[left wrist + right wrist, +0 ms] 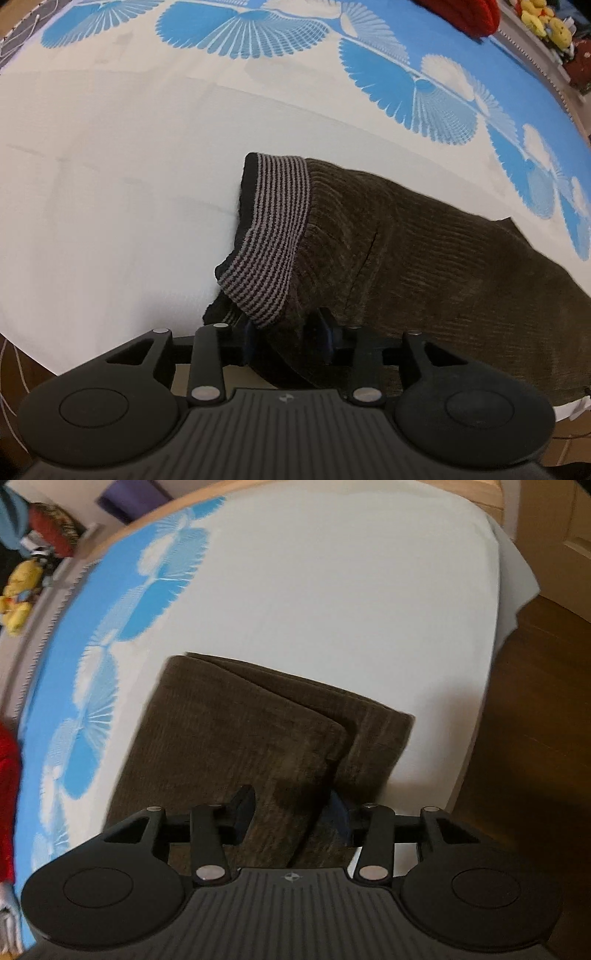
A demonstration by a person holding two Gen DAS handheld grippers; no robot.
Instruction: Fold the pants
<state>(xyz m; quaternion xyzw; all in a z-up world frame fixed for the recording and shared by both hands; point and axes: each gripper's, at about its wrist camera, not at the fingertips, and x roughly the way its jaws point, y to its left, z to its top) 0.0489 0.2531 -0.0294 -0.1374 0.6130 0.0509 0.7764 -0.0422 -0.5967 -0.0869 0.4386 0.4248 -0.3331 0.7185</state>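
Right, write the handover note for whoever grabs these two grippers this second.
Left gripper: shut on the pants at the near edge, just beside the striped waistband.
Right gripper: shut on the near edge of the leg end, where the two legs lie stacked, the upper one offset from the lower.
Pants lie on the white and blue bedsheet, near its front edge.
Done: legs laid one over the other lengthwise.
Left: probably bring one end over to the other, square the edges, then release both grippers.
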